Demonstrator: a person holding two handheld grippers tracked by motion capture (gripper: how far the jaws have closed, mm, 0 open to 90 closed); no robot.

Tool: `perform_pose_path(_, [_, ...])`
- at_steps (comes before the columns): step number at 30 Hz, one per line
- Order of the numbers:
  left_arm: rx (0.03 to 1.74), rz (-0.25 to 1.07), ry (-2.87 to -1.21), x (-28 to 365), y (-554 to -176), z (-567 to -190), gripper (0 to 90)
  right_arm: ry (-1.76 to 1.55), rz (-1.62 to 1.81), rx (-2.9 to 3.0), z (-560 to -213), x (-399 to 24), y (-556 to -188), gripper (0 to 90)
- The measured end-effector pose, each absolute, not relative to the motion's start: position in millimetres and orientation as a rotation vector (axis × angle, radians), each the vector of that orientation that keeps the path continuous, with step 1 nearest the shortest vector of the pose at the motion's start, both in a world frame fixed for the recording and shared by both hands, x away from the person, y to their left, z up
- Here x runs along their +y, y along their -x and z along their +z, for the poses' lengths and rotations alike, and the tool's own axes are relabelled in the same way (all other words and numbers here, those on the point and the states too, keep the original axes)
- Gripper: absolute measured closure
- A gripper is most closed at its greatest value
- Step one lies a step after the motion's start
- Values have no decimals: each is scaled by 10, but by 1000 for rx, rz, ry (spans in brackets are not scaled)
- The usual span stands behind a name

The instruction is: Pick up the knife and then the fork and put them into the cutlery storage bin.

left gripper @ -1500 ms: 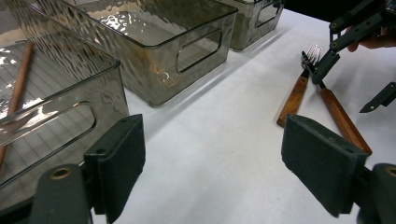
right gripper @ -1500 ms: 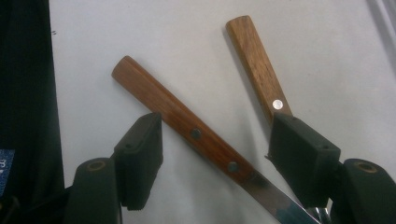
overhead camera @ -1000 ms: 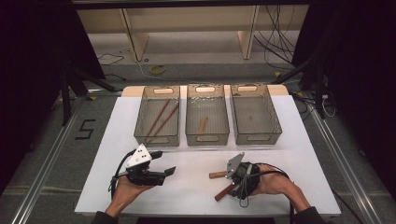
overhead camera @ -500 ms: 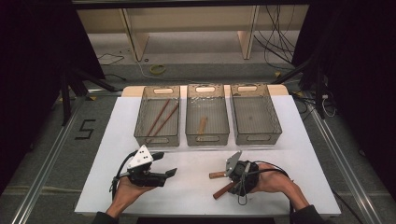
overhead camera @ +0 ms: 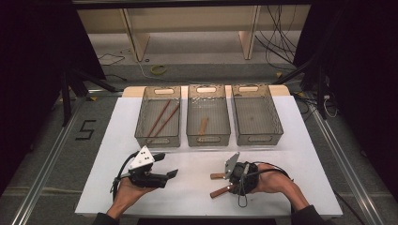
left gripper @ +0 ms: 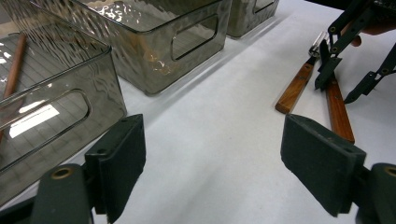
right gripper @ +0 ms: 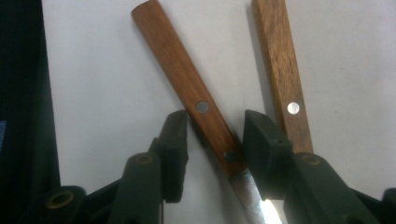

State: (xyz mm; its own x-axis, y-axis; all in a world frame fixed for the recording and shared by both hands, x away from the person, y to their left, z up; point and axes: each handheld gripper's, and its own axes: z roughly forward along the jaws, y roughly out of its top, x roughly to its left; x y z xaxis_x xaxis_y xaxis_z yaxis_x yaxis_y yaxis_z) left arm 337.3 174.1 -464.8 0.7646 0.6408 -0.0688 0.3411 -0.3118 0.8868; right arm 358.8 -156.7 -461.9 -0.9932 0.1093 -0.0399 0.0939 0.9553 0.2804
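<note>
Nearest, the right tongs [right gripper: 215,133] have just been closing and stand astride one wooden-handled knife [right gripper: 187,88]; the pads look just short of its handle, though it is hard to be sure. A second knife [right gripper: 282,74] lies just beside it on the white bench [overhead camera: 197,192]. The left tongs [left gripper: 212,168] gape wide over bare bench. Farther off, the high view shows three bins [overhead camera: 256,136].

A recording lab or test studio rather than a home. White-topped table [overhead camera: 300,154] standing between black curtains, loose cables [overhead camera: 277,47] trailing over a grey floor, metal rails [overhead camera: 42,173] along the sides. Number five taped on the floor [overhead camera: 86,130], bare wooden shelving [overhead camera: 187,23] behind.
</note>
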Motion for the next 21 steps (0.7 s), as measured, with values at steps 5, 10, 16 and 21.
perform_pose_path(5, [747, 359, -1930, 1738, -3373, -4653, 216, -132, 428, 3058, -4616, -1560, -3578, 659])
perform_pose_path(10, [746, 357, -1932, 1737, -3373, -4654, 216, -101, 403, 3069, -4605, -1542, -3573, 688])
perform_pose_path(16, [745, 357, -1936, 1735, -3374, -4658, 217, -71, 411, 3073, -4607, -1543, -3568, 746])
perform_pose_path(21, [743, 356, -1938, 1731, -3375, -4662, 218, -54, 418, 3072, -4609, -1540, -3558, 770])
